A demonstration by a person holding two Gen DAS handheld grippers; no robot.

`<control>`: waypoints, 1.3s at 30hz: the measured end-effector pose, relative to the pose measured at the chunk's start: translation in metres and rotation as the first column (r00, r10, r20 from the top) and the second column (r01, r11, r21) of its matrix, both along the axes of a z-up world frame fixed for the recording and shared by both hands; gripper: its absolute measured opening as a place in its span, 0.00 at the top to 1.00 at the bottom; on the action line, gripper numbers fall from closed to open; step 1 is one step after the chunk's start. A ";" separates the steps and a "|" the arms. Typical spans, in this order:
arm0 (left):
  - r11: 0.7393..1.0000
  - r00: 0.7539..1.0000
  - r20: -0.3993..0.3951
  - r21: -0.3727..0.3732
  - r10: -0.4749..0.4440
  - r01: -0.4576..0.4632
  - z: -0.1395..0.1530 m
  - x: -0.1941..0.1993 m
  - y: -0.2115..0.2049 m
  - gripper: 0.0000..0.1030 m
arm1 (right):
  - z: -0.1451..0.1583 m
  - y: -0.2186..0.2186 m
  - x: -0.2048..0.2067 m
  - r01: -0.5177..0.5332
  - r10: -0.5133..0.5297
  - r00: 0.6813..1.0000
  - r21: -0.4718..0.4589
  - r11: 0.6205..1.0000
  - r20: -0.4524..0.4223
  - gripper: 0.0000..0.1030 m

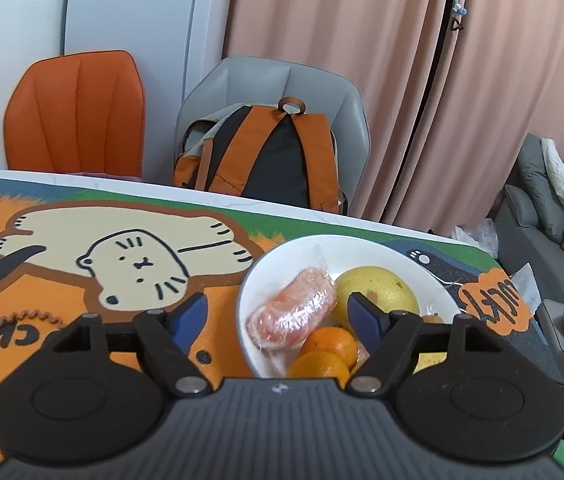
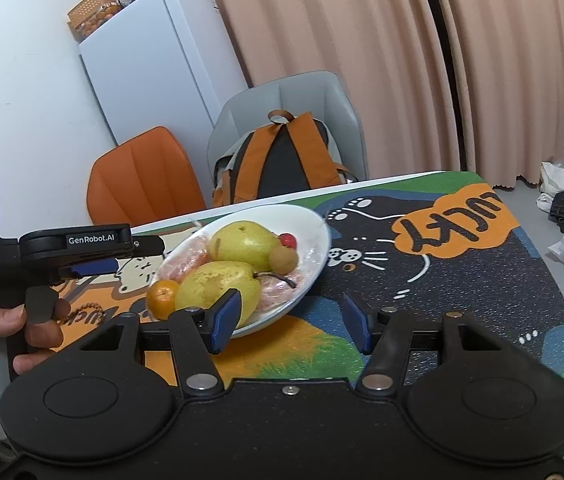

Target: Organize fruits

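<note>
Over the near-left rim of the white plate (image 1: 434, 280) on the worktop (image 2: 462, 280), with left gripper (image 1: 277, 314) fingers wide and empty, descend squarely astride the wrapped fruit (image 1: 292, 308), closing gently; right gripper (image 2: 290, 322) parted, empty.

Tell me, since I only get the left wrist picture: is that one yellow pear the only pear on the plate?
Observer: No. The right wrist view shows two on the plate: a far pear and a near pear.
Operator: Is anything small hiding behind them?
Observer: Yes. A small red fruit and a round brown fruit sit beside the far pear.
Operator: And what is the other gripper doing?
Observer: The right gripper is open with nothing between its jaws, at the plate's near rim.
</note>
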State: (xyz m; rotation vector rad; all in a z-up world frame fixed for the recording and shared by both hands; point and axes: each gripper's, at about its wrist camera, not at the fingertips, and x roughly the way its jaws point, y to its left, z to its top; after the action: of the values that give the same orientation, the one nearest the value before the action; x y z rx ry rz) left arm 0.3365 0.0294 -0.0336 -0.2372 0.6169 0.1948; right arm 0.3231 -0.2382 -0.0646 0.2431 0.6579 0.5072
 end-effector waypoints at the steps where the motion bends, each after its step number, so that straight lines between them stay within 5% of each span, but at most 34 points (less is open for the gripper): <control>1: 1.000 1.000 0.000 0.000 0.002 -0.002 0.000 -0.003 0.000 0.26 | 0.001 0.001 -0.001 -0.005 0.005 1.000 0.001 1.000 0.002 0.46; 18: 1.000 0.999 -0.041 0.007 0.010 -0.010 0.010 -0.050 -0.001 0.13 | 0.013 0.010 -0.014 -0.040 0.040 0.999 0.013 0.999 0.012 0.37; 35: 0.999 0.998 -0.046 -0.029 -0.040 0.038 0.023 -0.095 -0.001 0.03 | 0.036 0.020 -0.042 -0.070 0.069 0.997 0.004 0.998 0.042 0.02; 39: 0.998 0.998 -0.043 -0.046 -0.054 0.052 0.026 -0.106 -0.001 0.03 | 0.041 0.020 -0.050 -0.071 0.071 0.997 0.002 0.997 0.039 0.00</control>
State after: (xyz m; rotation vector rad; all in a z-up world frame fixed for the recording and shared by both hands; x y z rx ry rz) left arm 0.2303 0.0288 -0.0079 -0.2600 0.6708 0.1355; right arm 0.2733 -0.2181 -0.0238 0.2129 0.6293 0.5797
